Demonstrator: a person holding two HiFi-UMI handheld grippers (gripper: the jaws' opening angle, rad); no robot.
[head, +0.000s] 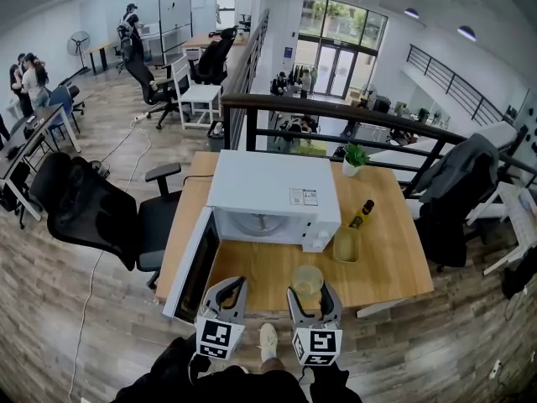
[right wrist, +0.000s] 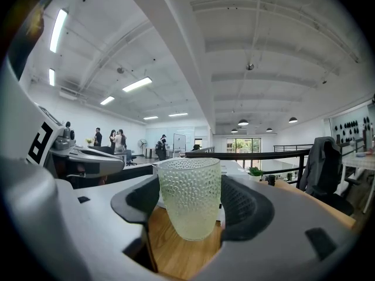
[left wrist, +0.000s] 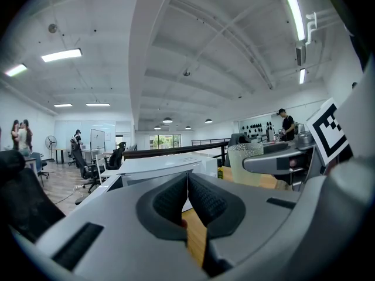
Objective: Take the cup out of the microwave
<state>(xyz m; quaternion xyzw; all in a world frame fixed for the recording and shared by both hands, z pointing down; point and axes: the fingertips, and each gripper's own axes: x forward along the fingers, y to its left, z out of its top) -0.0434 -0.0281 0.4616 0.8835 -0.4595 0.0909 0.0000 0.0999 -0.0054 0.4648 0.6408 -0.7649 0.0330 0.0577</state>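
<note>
A white microwave [head: 273,193] stands on the wooden table [head: 394,259], its door [head: 191,267] swung open to the left and its cavity showing only the turntable. The clear, bumpy glass cup [head: 307,282] is outside it, over the table's front edge. My right gripper [head: 309,296] is shut on the cup [right wrist: 189,198], one dark pad against each side. My left gripper [head: 228,292] sits just to the left, beside the door, shut with nothing in it; its pads [left wrist: 202,201] meet at the tips. From the left gripper view the cup [left wrist: 243,160] shows at the right.
A second yellowish cup [head: 346,245] and a dark bottle [head: 362,214] stand right of the microwave, with a small potted plant [head: 355,158] at the table's back. A black office chair [head: 92,212] is left of the table. A dark railing [head: 336,107] runs behind.
</note>
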